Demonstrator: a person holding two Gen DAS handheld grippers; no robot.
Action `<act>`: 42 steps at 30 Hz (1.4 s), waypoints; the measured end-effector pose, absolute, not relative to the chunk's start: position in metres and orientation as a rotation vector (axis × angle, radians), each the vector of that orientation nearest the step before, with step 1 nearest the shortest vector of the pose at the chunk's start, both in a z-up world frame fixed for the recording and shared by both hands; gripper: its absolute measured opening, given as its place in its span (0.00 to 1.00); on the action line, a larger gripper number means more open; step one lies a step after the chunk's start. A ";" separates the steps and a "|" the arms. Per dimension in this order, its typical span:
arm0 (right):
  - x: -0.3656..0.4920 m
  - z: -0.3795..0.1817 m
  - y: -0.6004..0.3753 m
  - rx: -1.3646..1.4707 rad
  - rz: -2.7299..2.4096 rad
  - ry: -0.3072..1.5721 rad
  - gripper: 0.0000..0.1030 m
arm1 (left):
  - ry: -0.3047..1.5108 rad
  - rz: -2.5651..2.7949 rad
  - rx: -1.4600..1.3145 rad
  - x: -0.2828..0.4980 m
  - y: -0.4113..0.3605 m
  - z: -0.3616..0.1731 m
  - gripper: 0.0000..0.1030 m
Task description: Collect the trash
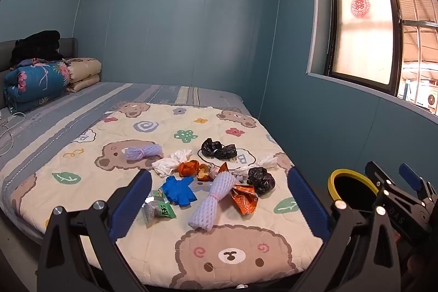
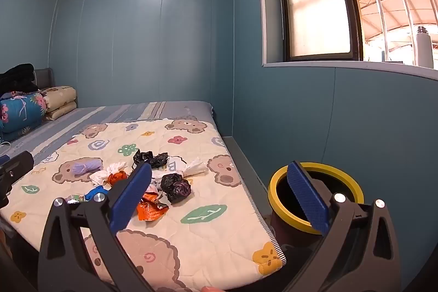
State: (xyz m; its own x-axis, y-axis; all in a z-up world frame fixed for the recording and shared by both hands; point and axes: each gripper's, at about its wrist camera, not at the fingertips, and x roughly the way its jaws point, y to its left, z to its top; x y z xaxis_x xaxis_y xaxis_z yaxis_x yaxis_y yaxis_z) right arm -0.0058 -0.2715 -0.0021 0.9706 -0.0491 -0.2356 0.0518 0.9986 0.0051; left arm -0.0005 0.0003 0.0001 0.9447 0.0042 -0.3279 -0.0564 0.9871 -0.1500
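Note:
Several pieces of trash lie on the bear-print quilt (image 1: pixel 153 242): a lilac foam net (image 1: pixel 212 203), a second one (image 1: pixel 142 152), a blue glove (image 1: pixel 178 189), a green wrapper (image 1: pixel 158 208), orange wrappers (image 1: pixel 243 199), white tissue (image 1: pixel 169 162) and black bags (image 1: pixel 261 179). A black bin with a yellow rim (image 1: pixel 332 182) stands right of the bed, also in the right wrist view (image 2: pixel 273 192). My left gripper (image 1: pixel 219 207) is open and empty above the pile. My right gripper (image 2: pixel 219 196) is open and empty between bed edge and bin.
Folded quilts (image 1: pixel 41 81) and dark clothes (image 1: pixel 38 45) are stacked at the bed's head. A white cable (image 1: pixel 8 127) lies on the striped sheet. The blue wall and window (image 2: pixel 317 4) stand close on the right. The right gripper's body (image 1: pixel 397 199) shows beside the bin.

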 end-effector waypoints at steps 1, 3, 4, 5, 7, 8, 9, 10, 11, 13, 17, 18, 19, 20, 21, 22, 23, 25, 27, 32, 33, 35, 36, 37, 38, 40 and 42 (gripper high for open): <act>-0.005 -0.002 -0.272 0.016 -0.050 0.244 0.93 | 0.333 0.029 -0.153 -0.001 0.000 0.000 0.93; -0.005 -0.002 -0.272 0.018 -0.048 0.245 0.93 | 0.334 0.030 -0.153 -0.001 0.000 0.000 0.93; -0.005 -0.002 -0.272 0.017 -0.048 0.244 0.93 | 0.334 0.032 -0.153 -0.001 0.000 0.000 0.93; -0.005 -0.002 -0.272 0.016 -0.048 0.244 0.93 | 0.335 0.033 -0.154 -0.001 0.000 0.000 0.93; -0.005 -0.002 -0.273 0.016 -0.049 0.243 0.93 | 0.339 0.035 -0.156 -0.001 0.000 0.000 0.93; -0.005 -0.002 -0.273 0.017 -0.048 0.245 0.92 | 0.340 0.036 -0.157 -0.001 0.001 0.000 0.93; -0.004 -0.002 -0.273 0.017 -0.048 0.247 0.93 | 0.340 0.037 -0.158 -0.001 0.001 0.000 0.93; -0.006 -0.004 -0.276 0.018 -0.048 0.248 0.92 | 0.340 0.037 -0.158 -0.001 0.001 0.000 0.93; -0.006 -0.005 -0.277 0.018 -0.049 0.249 0.92 | 0.339 0.039 -0.157 -0.002 0.001 0.000 0.93; -0.006 -0.004 -0.277 0.019 -0.050 0.250 0.93 | 0.338 0.033 -0.150 0.000 0.000 0.004 0.93; -0.005 -0.002 -0.274 0.020 -0.048 0.250 0.93 | 0.338 0.033 -0.149 0.001 -0.001 0.004 0.93; -0.003 -0.002 -0.276 0.021 -0.048 0.249 0.93 | 0.337 0.035 -0.149 0.001 -0.001 0.003 0.93; -0.004 -0.003 -0.274 0.019 -0.050 0.247 0.92 | 0.337 0.034 -0.150 0.001 -0.001 0.004 0.93; -0.004 -0.003 -0.274 0.019 -0.050 0.247 0.93 | 0.338 0.033 -0.151 0.002 -0.001 0.004 0.93; -0.003 -0.003 -0.274 0.019 -0.050 0.247 0.92 | 0.338 0.032 -0.150 0.001 -0.001 0.003 0.93; -0.004 -0.003 -0.274 0.019 -0.050 0.248 0.93 | 0.337 0.032 -0.150 0.001 -0.001 0.003 0.93; -0.004 -0.003 -0.274 0.020 -0.050 0.248 0.93 | 0.337 0.032 -0.149 0.001 -0.001 0.003 0.93; -0.005 -0.002 -0.274 0.020 -0.051 0.248 0.93 | 0.337 0.036 -0.147 0.002 -0.002 0.004 0.93; -0.004 -0.003 -0.274 0.019 -0.051 0.250 0.93 | 0.338 0.032 -0.149 0.002 -0.002 0.004 0.93; -0.004 -0.005 -0.274 0.022 -0.053 0.257 0.93 | 0.340 0.029 -0.150 0.000 -0.002 0.002 0.93; -0.003 -0.005 -0.274 0.022 -0.054 0.258 0.92 | 0.340 0.028 -0.150 0.001 -0.002 0.001 0.93; -0.001 -0.005 -0.274 0.024 -0.055 0.262 0.93 | 0.341 0.029 -0.151 0.001 -0.002 0.001 0.93; -0.002 -0.005 -0.274 0.024 -0.054 0.263 0.92 | 0.341 0.029 -0.151 0.001 -0.002 0.001 0.93; -0.002 -0.005 -0.274 0.025 -0.054 0.263 0.92 | 0.341 0.029 -0.150 0.001 -0.002 0.001 0.93; -0.002 -0.006 -0.273 0.024 -0.054 0.263 0.92 | 0.342 0.030 -0.149 0.000 -0.002 0.001 0.93; -0.002 -0.005 -0.274 0.023 -0.054 0.264 0.92 | 0.341 0.028 -0.151 0.001 -0.002 0.001 0.93; -0.001 -0.006 -0.274 0.024 -0.053 0.265 0.92 | 0.344 0.026 -0.153 0.001 -0.001 -0.001 0.93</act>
